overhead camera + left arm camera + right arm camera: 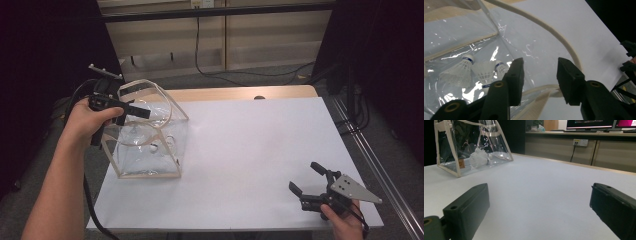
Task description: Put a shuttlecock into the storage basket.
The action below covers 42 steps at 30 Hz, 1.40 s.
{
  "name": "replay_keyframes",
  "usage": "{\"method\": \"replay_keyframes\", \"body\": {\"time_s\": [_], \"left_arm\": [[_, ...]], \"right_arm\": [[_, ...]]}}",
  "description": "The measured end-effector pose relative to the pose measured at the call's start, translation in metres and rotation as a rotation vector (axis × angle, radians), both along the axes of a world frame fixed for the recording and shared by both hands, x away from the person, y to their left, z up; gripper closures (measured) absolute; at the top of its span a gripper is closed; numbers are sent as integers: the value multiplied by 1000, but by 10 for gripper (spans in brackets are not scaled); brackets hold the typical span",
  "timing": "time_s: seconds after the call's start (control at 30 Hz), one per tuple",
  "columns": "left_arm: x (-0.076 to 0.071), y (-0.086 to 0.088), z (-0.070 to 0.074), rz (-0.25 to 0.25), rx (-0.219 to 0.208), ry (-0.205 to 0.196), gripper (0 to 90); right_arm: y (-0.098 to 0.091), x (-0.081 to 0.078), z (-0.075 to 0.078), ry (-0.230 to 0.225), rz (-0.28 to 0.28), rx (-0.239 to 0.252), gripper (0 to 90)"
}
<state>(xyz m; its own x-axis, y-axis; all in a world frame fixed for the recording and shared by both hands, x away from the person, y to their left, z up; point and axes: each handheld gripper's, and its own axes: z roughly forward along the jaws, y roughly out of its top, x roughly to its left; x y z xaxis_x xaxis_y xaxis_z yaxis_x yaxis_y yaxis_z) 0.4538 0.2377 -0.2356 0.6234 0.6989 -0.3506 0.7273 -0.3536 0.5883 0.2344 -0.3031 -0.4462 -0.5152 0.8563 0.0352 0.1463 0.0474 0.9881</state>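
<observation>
A clear plastic bag with cream trim and looped handles stands upright near the left edge of the desk, toward the far corner. Inside it, on the bottom, lie white shuttlecocks; three can be made out in the left gripper view. The left gripper hangs over the bag's open mouth, its jaws partly apart with nothing between them, one jaw just beside a cream handle. The step in hand looks like dropping shuttlecocks into the bag, with a release just made. The right gripper rests near the desk's near right corner, jaws wide and empty. Next, the left hand likely needs to lift clear without snagging the handle.
</observation>
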Motion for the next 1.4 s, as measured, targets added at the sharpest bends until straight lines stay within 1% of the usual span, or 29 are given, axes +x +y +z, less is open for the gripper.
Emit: {"method": "replay_keyframes", "body": {"time_s": [0.07, 0.1, 0.17, 0.23, 0.33, 0.43, 0.47, 0.5, 0.57, 0.63, 0.83, 0.93, 1.03, 1.13, 1.2, 1.27, 1.4], "left_arm": [[-2, -2, 0, -9, -9, 3, 557], [-3, -3, 0, -17, -4, -2, 546], [-5, -5, 0, -25, -9, -4, 522], [-6, -7, 1, -29, -27, -6, 495], [-9, -9, 2, -40, -37, -8, 487], [-12, -9, 4, -52, -48, -19, 474], [-13, -10, 5, -56, -54, -18, 468], [-13, -11, 5, -66, -49, -19, 465], [-14, -12, 4, -72, -53, -17, 446], [-15, -12, 4, -82, -63, -17, 442], [-18, -15, 1, -97, -64, -12, 405], [-20, -16, 1, -112, -66, -8, 391], [-22, -19, 1, -129, -58, -5, 365], [-24, -22, 1, -143, -56, -10, 350], [-25, -24, 1, -151, -59, -8, 330], [-27, -25, 1, -167, -51, -10, 303], [-29, -26, 1, -183, -63, -14, 282]], "right_arm": [[1, 0, 0, 0, 0, 2, 23], [1, 0, 0, 1, 0, 2, 24], [1, 0, 0, -3, 4, 0, 24], [2, 0, 0, -3, 7, -2, 23], [3, 0, 1, -1, 7, 2, 24], [2, 0, 0, -1, 9, 1, 23], [1, 0, 0, -2, 9, -1, 23], [1, -1, 0, -2, 3, 1, 24], [0, -1, 0, -1, 2, 5, 23], [1, 0, 0, -3, 2, 3, 23], [3, 0, 0, 1, 5, -1, 24], [2, 0, 0, 0, 3, -2, 24], [1, 0, 0, 2, 3, 0, 23], [2, 0, 0, 0, 4, -1, 23], [2, 0, 0, 1, 4, -1, 23], [2, 0, 0, 3, 3, 1, 23], [2, 0, 0, 0, 4, -2, 23]]}}
